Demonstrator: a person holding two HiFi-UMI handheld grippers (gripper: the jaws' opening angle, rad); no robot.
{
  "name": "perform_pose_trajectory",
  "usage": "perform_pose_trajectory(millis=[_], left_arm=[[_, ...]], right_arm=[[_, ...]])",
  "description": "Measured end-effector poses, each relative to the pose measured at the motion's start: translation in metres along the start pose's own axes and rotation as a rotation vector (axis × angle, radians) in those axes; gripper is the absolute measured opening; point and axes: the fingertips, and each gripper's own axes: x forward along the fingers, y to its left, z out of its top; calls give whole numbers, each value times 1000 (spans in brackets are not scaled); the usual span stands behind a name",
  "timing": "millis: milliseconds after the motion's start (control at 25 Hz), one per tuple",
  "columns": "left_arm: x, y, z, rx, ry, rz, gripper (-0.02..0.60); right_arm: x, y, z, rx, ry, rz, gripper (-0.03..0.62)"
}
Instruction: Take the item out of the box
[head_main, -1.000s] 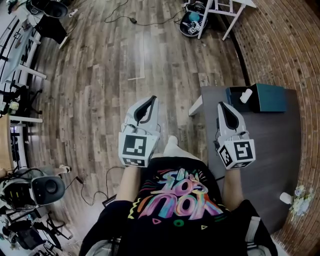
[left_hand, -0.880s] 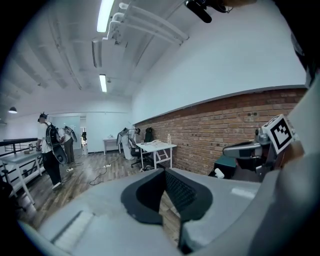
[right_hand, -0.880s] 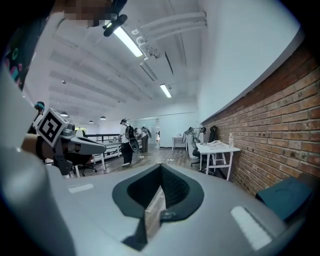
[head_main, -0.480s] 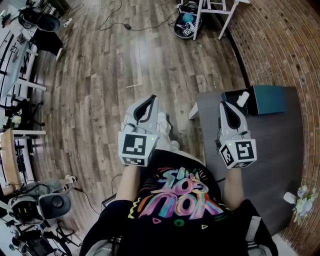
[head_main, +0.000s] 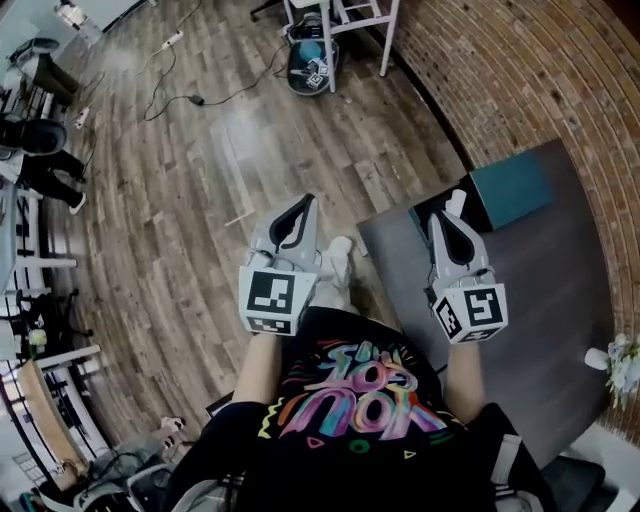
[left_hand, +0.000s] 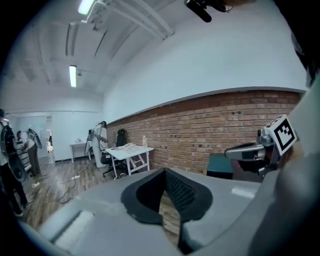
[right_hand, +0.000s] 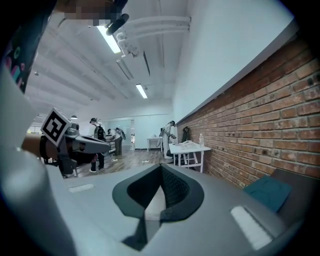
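We hold both grippers level in front of us with nothing in either one. In the left gripper view the left gripper (left_hand: 164, 171) has its jaws closed, the dark tips meeting at 12 o'clock. Only wooden floor (head_main: 200, 200) shows through the narrow slot beneath them. In the head view the left gripper (head_main: 303, 202) hangs over bare floor, well apart from the table.

In the right gripper view the right gripper (right_hand: 160, 166) is closed too, its tips pressed together with nothing clamped between them. A pale surface shows through the slot under the tips, and we cannot tell what it is. From above, the right gripper (head_main: 446, 212) reaches over the near corner of the dark grey table (head_main: 540, 300).

The teal box (head_main: 515, 188) lies on that table at about 2 o'clock from the right gripper's tip. In the right gripper view the box (right_hand: 270, 192) sits low at 4 o'clock, below the brick wall (right_hand: 280, 115). In the left gripper view the box (left_hand: 220, 165) shows at 3 o'clock, behind the other gripper.

The white item (head_main: 456, 203) stands at the box's open left end. It rises above the rim, just beyond the right gripper's tip at 12 o'clock. It appears to be in the box, and we cannot tell whether the tip touches it.

A white table (right_hand: 187, 147) stands by the brick wall in the distance.
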Motion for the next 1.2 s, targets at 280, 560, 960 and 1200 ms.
perform_pose_trajectory(millis=[280, 560, 960, 1200], left_arm=[[103, -14, 27, 41, -19, -212, 2], [183, -29, 60, 85, -43, -419, 2], [256, -87, 85, 183, -70, -775, 2], [264, -123, 84, 207, -57, -901, 2]], right_arm=[[18, -62, -1, 33, 25, -193, 2], [24, -115, 14, 51, 31, -416, 1], [-22, -155, 5, 138, 16, -822, 1], [-46, -151, -5, 179, 32, -939, 2]])
